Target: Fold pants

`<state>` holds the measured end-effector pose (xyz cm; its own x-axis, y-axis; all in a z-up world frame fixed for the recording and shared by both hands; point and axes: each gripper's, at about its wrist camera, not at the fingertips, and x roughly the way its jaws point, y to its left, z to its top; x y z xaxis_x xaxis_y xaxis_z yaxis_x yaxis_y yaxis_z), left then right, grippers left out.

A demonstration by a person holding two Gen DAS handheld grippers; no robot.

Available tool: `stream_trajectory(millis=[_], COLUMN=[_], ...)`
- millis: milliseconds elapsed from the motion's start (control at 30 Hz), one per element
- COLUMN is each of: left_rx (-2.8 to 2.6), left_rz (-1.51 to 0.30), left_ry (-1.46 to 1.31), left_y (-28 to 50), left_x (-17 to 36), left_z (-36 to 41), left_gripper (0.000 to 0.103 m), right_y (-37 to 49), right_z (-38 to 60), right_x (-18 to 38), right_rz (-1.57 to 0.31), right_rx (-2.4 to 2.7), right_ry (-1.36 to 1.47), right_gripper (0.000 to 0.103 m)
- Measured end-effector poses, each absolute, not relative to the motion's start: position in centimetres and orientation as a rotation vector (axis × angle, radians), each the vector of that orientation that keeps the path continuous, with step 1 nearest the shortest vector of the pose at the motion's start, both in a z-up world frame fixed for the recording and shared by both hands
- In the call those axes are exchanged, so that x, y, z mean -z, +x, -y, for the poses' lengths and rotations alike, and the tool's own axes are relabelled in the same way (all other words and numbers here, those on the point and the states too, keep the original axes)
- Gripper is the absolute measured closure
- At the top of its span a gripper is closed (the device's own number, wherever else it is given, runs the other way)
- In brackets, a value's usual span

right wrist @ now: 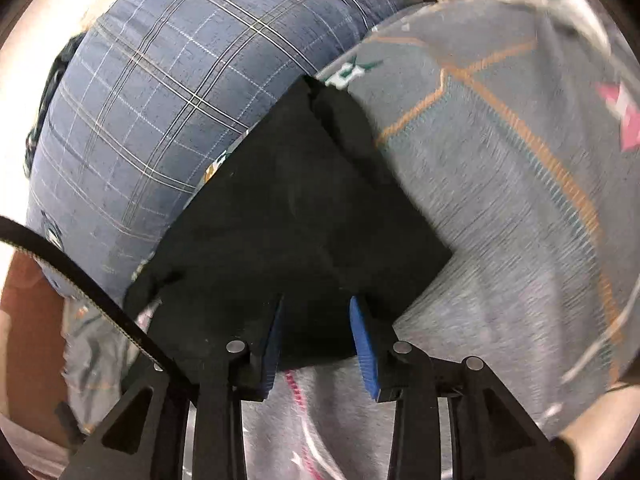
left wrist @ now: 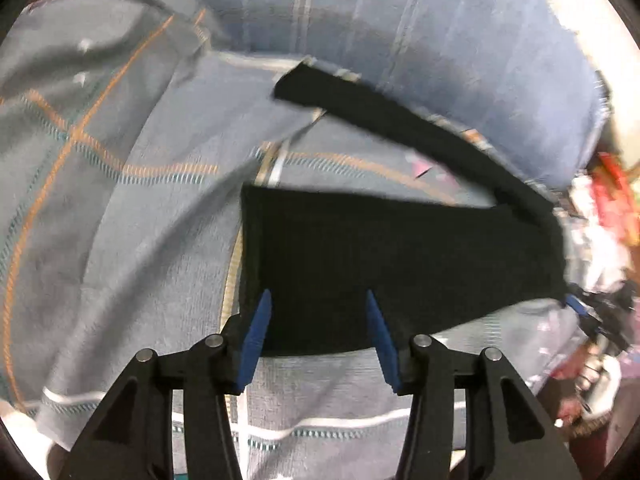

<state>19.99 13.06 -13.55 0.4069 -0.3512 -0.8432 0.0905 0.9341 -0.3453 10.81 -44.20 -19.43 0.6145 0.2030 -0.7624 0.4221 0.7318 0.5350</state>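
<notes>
Already the black pants (left wrist: 400,264) look partly folded, by my reading. In the left wrist view I see a broad dark slab lying flat on the grey patterned bedspread (left wrist: 120,200), with one narrower leg strip running away up and to the left toward the blue checked pillow (left wrist: 400,20). That strip is not lined up with the main slab, so I judge at least one more fold is left, plus a tidy-up of that stray leg.

My left hand-held gripper (left wrist: 318,312) stands wide, its blue fingers (left wrist: 256,336) spread apart over the near edge of the cloth. I see nothing pinched between them; whether the tips touch the fabric I cannot tell.

From the right wrist view the pants (right wrist: 280,208) appear as a dark wedge with a straight edge on the right against the bedspread (right wrist: 520,220) and its far tip near the pillow (right wrist: 160,100). A layered step near the far tip suggests cloth lying on cloth, which fits a fold already made. My right hand-held gripper (right wrist: 316,320) is also parted, though more narrowly than the left, with the near hem between or just under its fingers (right wrist: 364,344). I cannot say for sure that it has a grip; the gap looks too open for a firm pinch.

Both views are blurred, so fine creases are beyond me. A black toothed strap (right wrist: 80,280) crosses the lower left of the right view, clear of the pants.
</notes>
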Motion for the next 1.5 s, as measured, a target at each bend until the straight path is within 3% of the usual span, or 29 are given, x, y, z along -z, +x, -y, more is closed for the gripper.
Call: stream_trajectory(millis=[200, 300, 733, 867, 967, 1033, 1100, 1133, 1200, 1233, 1267, 1300, 1333, 1500], left_rx=[0.259, 0.247, 0.231, 0.268, 0.297, 0.318, 0.363, 0.377, 0.382, 0.377, 0.372, 0.366, 0.362, 0.361], left_rz=[-1.054, -1.062, -1.213, -1.184, -1.163, -1.143, -1.136, -1.134, -1.125, -1.118, -1.113, -1.101, -1.088, -1.014], left_ry=[-0.261, -0.225, -0.156, -0.042, -0.014, -0.006, -0.045, -0.066, -0.063, -0.062, -0.065, -0.072, -0.08, -0.077], left_y=[25.8, 30.2, 48.0, 49.1, 49.0, 48.4, 47.9, 47.5, 46.9, 46.5, 46.2, 45.7, 45.4, 43.2], left_x=[10.9, 11.2, 18.5, 19.3, 19.3, 18.9, 18.5, 18.2, 17.8, 17.5, 16.9, 16.4, 15.6, 11.7], left_z=[-13.7, -12.5, -9.4, -7.1, -6.1, -5.5, -5.5, -5.7, -5.8, -6.0, -6.1, -6.3, -6.4, -6.5], left_gripper=[0.045, 0.044, 0.044, 0.025, 0.024, 0.043, 0.092, 0.092, 0.094, 0.094, 0.094, 0.094, 0.094, 0.094], right_y=[14.7, 19.6, 35.5, 38.1, 39.3, 39.6, 39.7, 39.6, 39.3, 39.1, 38.9, 38.7, 38.5, 36.5], right_z=[46.8, 47.8, 43.2, 41.5, 40.6, 40.2, 39.9, 39.6, 39.0, 38.6, 38.4, 38.2, 38.0, 36.8], right_x=[14.7, 13.5, 17.1, 19.5, 20.8, 21.3, 21.3, 21.3, 21.3, 21.4, 21.2, 20.7, 20.4, 17.5], right_rz=[-0.879, -0.897, -1.186, -1.253, -1.283, -1.288, -1.285, -1.287, -1.288, -1.284, -1.278, -1.273, -1.266, -1.188], right_rx=[0.143, 0.136, -0.11, -0.161, -0.189, -0.196, -0.208, -0.221, -0.235, -0.234, -0.234, -0.228, -0.216, -0.159], right_ry=[0.608, 0.523, 0.142, 0.048, -0.003, -0.031, -0.03, -0.028, -0.063, -0.076, -0.075, -0.071, -0.077, -0.116], right_gripper=[0.053, 0.04, 0.035, 0.035, 0.033, 0.032, 0.03, 0.03, 0.033, 0.046, 0.072, 0.085, 0.092, 0.092])
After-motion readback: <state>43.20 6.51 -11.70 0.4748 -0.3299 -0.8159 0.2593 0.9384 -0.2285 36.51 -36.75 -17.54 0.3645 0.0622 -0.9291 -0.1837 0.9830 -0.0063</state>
